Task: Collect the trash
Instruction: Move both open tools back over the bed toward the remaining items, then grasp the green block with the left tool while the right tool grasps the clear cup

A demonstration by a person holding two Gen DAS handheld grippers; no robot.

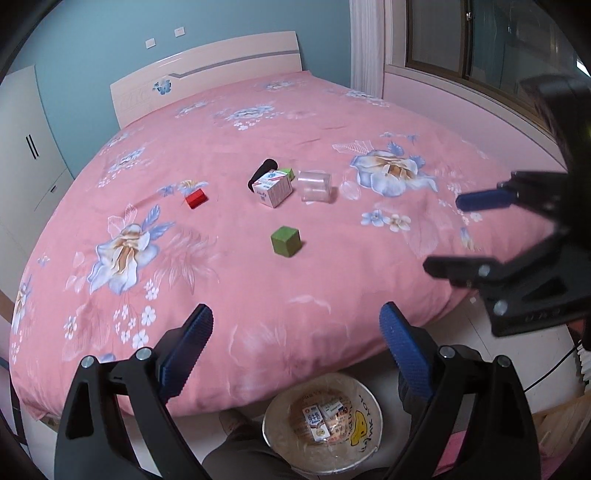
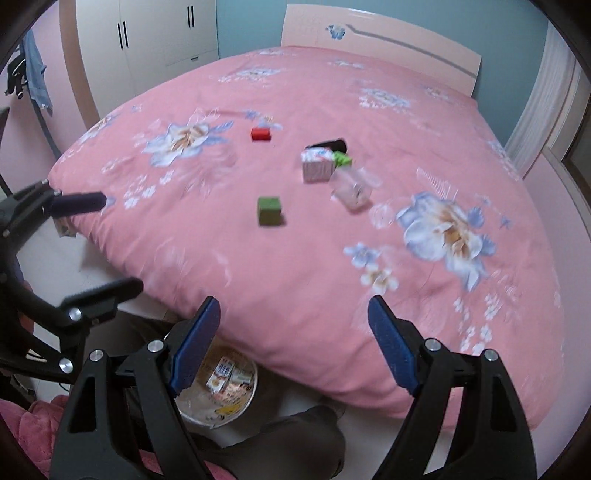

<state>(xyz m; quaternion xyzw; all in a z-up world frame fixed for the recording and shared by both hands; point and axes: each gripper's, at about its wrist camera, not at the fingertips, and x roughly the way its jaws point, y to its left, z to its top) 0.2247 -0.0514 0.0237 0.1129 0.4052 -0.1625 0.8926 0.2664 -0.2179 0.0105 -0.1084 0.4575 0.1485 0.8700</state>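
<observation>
A small white milk carton [image 1: 274, 189] [image 2: 317, 166] lies mid-bed on the pink floral quilt [image 1: 236, 288]. A black object [image 1: 263, 170] and a bright green block [image 1: 286, 172] sit behind it. A clear plastic box [image 1: 314, 185] [image 2: 352, 190] sits beside the carton. Nearer lie a green cube [image 1: 285, 240] [image 2: 269, 210] and a red block [image 1: 195, 198] [image 2: 260, 133]. A round bin [image 1: 373, 406] [image 2: 242, 406] on the floor holds cartons. My left gripper [image 1: 295, 314] [image 2: 122, 242] and right gripper [image 2: 293, 302] [image 1: 443, 232] hang open and empty above the bed's edge and the bin.
A pale headboard [image 1: 207, 66] stands at the far end, a wardrobe [image 2: 166, 33] to the left and a window [image 1: 491, 40] on the right. A person's dark-trousered leg [image 2: 295, 439] stands by the bin. Pink fabric [image 2: 22, 428] lies on the floor nearby.
</observation>
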